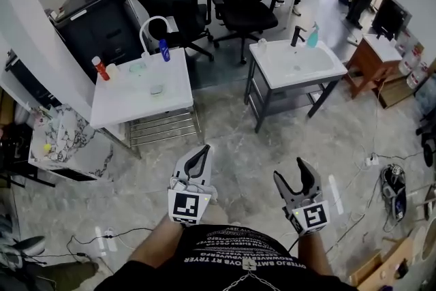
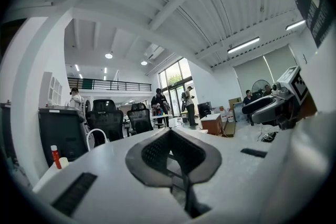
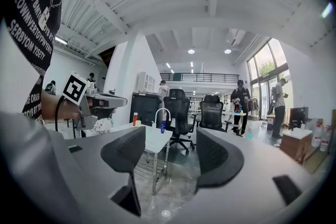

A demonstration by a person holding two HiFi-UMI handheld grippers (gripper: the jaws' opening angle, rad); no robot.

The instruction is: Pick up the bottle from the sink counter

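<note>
You hold both grippers level at your waist, well apart from either sink, so this looks like the approach. Your right gripper (image 1: 289, 170) has its jaws spread wide with nothing between them, probably readied for the grasp. Your left gripper (image 1: 204, 148) has its jaws pressed together and empty, likely idle. The blue bottle (image 1: 164, 50) stands upright at the far edge of the white desk (image 1: 129, 97), just beside the faucet (image 1: 153, 25). A red bottle (image 1: 100, 69) stands at its far left corner. A teal bottle (image 1: 313, 36) is on the other sink (image 1: 300, 70), so I cannot tell which one is meant.
</note>
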